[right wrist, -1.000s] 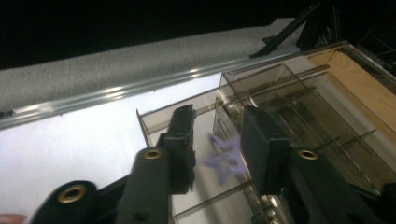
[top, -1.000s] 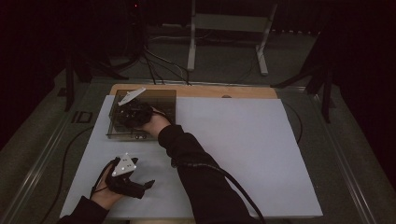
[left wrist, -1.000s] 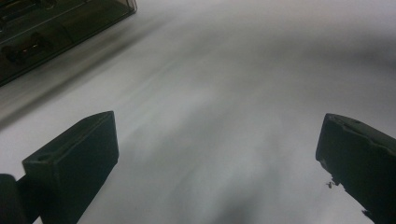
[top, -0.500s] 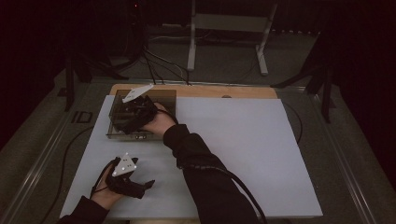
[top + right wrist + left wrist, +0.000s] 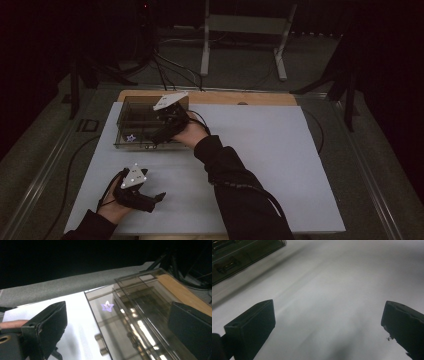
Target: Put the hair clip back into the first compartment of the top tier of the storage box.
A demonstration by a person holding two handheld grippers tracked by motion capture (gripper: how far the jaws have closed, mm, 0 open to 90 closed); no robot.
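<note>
White surface (image 5: 260, 165) carries a clear smoky plastic box (image 5: 131, 131); right tongs (image 5: 117, 330) just opened wide above it, left tongs (image 5: 327, 325) wide, empty, near it.

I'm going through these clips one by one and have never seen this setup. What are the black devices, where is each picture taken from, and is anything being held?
No robot arm here: a person holds a hand-held two-jaw gripper in each hand. The high view looks down from above the person's side of the table. The left gripper rests low over the white table sheet, near the person. The right gripper reaches over a smoky transparent box with compartments and a small purple star sticker, at the sheet's far left.

The other two pictures come from cameras riding on the grippers, each looking along its own black jaws. In the left gripper view the jaws stand wide apart over bare sheet, holding nothing. In the right gripper view the jaws have just been opening and now stand wide, with nothing between them; the box and star lie beyond.
</note>
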